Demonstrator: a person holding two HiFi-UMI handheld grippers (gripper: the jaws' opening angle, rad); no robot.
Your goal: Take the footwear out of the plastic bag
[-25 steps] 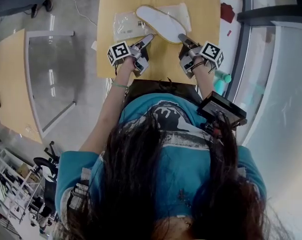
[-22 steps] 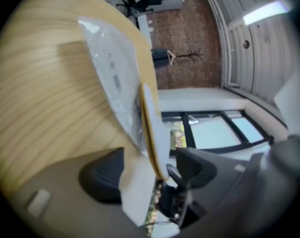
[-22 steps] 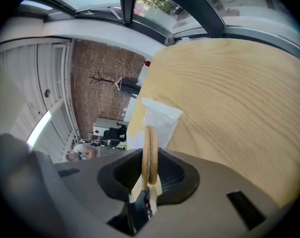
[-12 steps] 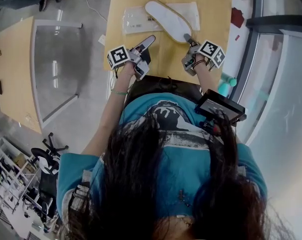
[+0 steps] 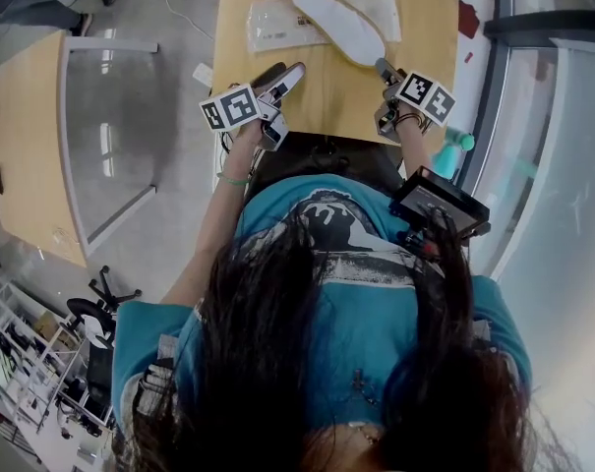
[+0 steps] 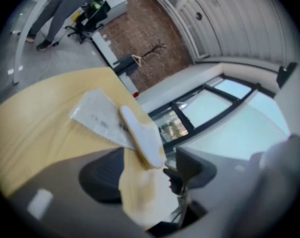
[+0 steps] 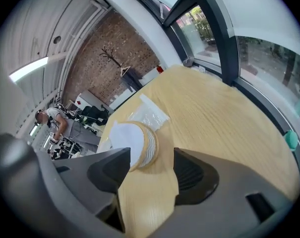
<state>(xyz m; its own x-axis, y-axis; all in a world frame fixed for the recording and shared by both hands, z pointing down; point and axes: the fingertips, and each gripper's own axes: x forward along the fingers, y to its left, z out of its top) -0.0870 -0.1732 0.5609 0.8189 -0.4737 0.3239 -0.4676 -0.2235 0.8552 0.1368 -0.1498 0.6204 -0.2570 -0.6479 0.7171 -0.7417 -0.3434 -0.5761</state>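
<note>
Head view showed the pale wooden tabletop (image 5: 327, 96) before the person, with the clear plastic bag (image 5: 272, 23) flat at its far side and the white slipper (image 5: 338, 26) lying slantwise across it. The left gripper (image 5: 285, 71) hovered near the front edge, jaws apart and empty. The right gripper (image 5: 384, 67) sat just behind the slipper's heel; its jaws had just been opening, with nothing between them.

white slipper (image 5: 338, 26), tan-edged, wavy-patterned sole; clear plastic bag (image 5: 275, 25); pale wood-grain table (image 5: 327, 96).
</note>
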